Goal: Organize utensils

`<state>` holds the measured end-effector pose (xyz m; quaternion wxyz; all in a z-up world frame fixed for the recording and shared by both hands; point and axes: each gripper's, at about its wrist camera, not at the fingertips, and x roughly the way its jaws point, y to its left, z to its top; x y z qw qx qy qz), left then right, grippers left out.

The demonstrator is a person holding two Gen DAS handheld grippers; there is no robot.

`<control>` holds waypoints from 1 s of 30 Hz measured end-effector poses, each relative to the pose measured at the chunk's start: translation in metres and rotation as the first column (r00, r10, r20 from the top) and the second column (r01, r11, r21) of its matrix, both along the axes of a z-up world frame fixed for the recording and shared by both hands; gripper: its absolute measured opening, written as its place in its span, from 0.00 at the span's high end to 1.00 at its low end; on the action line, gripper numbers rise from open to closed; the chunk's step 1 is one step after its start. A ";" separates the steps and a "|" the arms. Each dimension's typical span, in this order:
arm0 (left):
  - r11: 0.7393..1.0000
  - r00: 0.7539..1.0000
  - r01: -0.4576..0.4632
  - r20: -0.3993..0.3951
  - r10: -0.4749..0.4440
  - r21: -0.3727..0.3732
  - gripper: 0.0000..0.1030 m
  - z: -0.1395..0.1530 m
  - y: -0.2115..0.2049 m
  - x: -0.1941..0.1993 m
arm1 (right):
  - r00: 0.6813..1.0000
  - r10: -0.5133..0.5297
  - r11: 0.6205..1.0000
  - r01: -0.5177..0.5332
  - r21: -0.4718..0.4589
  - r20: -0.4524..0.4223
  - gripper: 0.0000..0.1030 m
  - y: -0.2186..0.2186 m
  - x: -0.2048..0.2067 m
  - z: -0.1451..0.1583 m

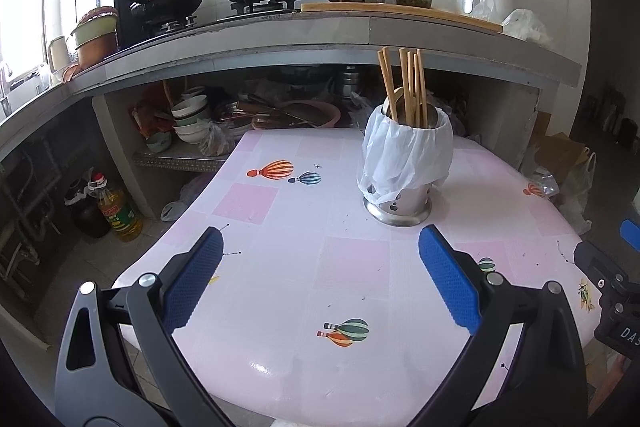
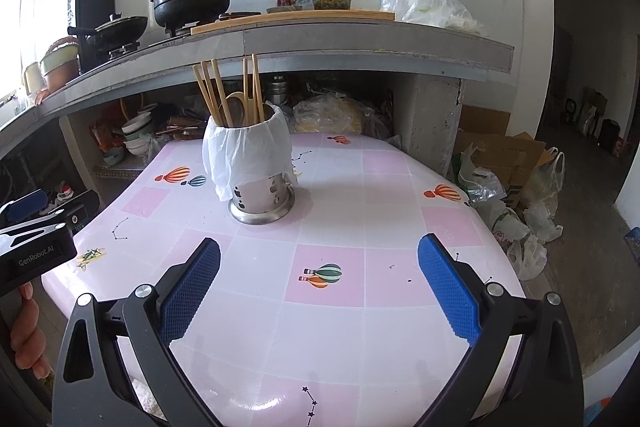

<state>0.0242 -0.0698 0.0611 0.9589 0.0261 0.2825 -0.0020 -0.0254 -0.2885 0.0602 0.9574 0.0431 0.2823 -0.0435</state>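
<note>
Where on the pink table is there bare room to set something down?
Nearly the whole table is bare: the wide stretch between the utensil holder and both open grippers, and the side right of the holder. The shelf under the counter behind is crowded with bowls.

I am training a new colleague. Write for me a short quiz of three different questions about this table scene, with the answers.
1. True or false: the chopsticks stand upright in the metal holder.
2. What covers the upper part of the holder? A) white plastic bag B) cloth C) lid
3. Fill in: the left gripper and the right gripper are both ____.

Key: 1 true; 2 A, the white plastic bag; 3 open, nothing between the fingers.
</note>
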 end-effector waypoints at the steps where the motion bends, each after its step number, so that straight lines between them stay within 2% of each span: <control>1: 1.000 1.000 0.000 0.002 0.000 0.001 0.08 0.000 0.000 0.000 | 1.000 -0.002 1.000 0.002 -0.001 0.000 0.06 -0.001 0.000 0.000; 30: 1.000 1.000 -0.015 -0.009 0.015 -0.006 0.08 -0.004 0.009 0.005 | 1.000 -0.006 1.000 0.006 -0.010 -0.020 0.06 0.005 0.004 -0.002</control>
